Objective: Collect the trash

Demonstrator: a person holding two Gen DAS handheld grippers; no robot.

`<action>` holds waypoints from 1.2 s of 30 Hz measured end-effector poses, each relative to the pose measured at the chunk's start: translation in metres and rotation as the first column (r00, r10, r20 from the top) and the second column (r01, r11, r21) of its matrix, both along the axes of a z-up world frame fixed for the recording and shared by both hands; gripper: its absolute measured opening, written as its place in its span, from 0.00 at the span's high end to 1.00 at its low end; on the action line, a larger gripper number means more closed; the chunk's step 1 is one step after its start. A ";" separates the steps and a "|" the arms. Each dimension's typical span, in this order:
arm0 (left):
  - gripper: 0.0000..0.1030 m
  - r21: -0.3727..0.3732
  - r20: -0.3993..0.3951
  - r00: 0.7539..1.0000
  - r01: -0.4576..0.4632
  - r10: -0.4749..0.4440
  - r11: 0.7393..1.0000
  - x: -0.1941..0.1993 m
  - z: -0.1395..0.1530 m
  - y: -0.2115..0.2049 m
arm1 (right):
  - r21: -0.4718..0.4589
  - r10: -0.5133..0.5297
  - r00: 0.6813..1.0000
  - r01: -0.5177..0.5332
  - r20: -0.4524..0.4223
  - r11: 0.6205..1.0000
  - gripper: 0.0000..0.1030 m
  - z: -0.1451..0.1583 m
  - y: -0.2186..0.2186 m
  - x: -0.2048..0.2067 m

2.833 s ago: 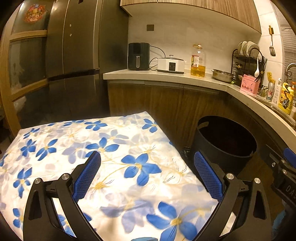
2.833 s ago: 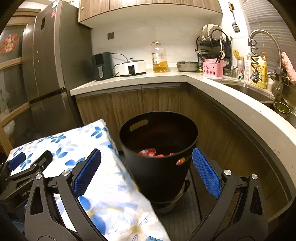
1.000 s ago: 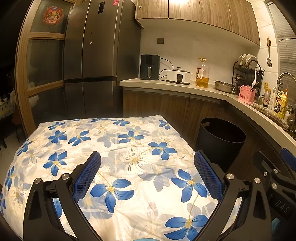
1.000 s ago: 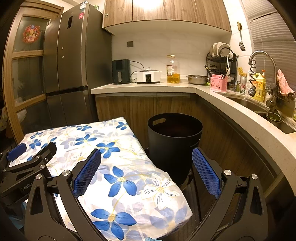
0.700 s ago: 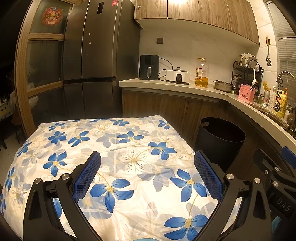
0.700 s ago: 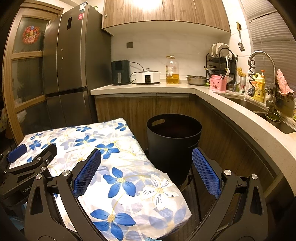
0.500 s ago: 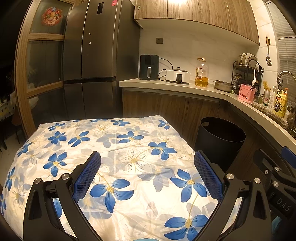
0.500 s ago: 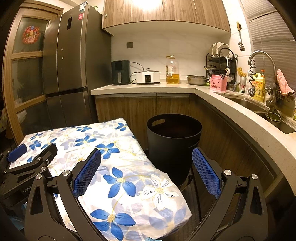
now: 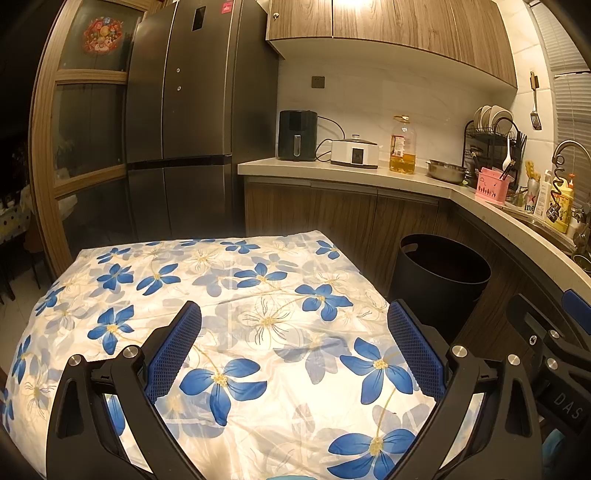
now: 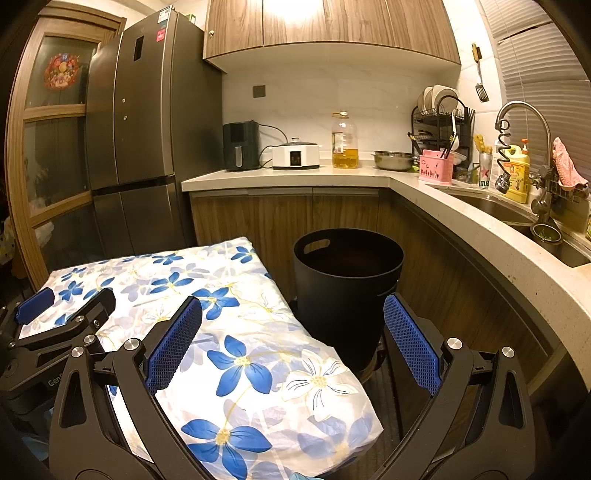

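Pulled back and raised since 2.8 s ago: more floral cloth in view, red scraps inside no longer visible. Hardly shifted over the last second. Left gripper wide apart, empty, above the cloth. Right gripper likewise wide, empty. Black trash bin upright on the floor beside the cloth, under the bench; matte, handle slot at rim, interior dark.

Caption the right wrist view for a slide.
Open right gripper above a floral tablecloth, facing a black trash bin by the kitchen counter.

A home kitchen: tall refrigerator, wooden cabinets, sink with faucet, dish rack, air fryer.
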State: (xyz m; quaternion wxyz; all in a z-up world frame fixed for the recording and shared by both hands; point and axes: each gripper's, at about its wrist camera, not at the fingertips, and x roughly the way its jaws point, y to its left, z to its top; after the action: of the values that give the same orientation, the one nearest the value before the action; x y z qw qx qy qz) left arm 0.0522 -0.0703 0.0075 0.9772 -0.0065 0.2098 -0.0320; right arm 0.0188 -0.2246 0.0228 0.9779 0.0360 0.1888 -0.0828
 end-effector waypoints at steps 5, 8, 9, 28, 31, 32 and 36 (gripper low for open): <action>0.06 0.002 0.002 1.000 -0.001 0.001 1.000 0.000 0.000 0.000 | -0.001 0.001 1.000 -0.001 0.003 1.000 0.05 0.002 0.000 0.001; 0.06 0.000 0.001 1.000 -0.002 0.002 1.000 0.000 0.000 0.000 | 0.001 0.001 1.000 -0.001 0.003 1.000 0.05 0.002 0.000 0.002; 0.06 -0.001 0.001 1.000 -0.001 0.001 1.000 0.000 0.000 0.000 | -0.001 0.002 1.000 -0.002 0.003 1.000 0.05 0.002 0.000 0.002; 0.25 0.059 0.018 1.000 0.006 -0.007 0.998 0.003 0.003 -0.005 | 0.006 0.001 1.000 -0.001 -0.003 1.000 0.05 0.003 -0.002 0.007; 0.25 0.054 0.016 1.000 0.006 -0.007 0.999 0.004 0.003 -0.004 | 0.007 0.003 1.000 -0.003 -0.004 1.000 0.05 0.002 -0.002 0.007; 0.25 0.055 0.016 1.000 0.005 -0.006 0.998 0.004 0.003 -0.004 | 0.007 0.004 1.000 -0.004 -0.003 1.000 0.05 0.002 -0.003 0.007; 0.25 0.056 0.011 1.000 0.011 -0.012 0.998 0.004 0.002 -0.006 | 0.010 0.002 1.000 -0.002 -0.005 1.000 0.05 0.002 -0.003 0.007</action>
State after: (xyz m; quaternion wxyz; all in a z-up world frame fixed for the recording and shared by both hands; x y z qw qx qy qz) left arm 0.0558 -0.0759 0.0095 0.9780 0.0224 0.2050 -0.0316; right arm 0.0262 -0.2273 0.0249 0.9773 0.0403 0.1915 -0.0811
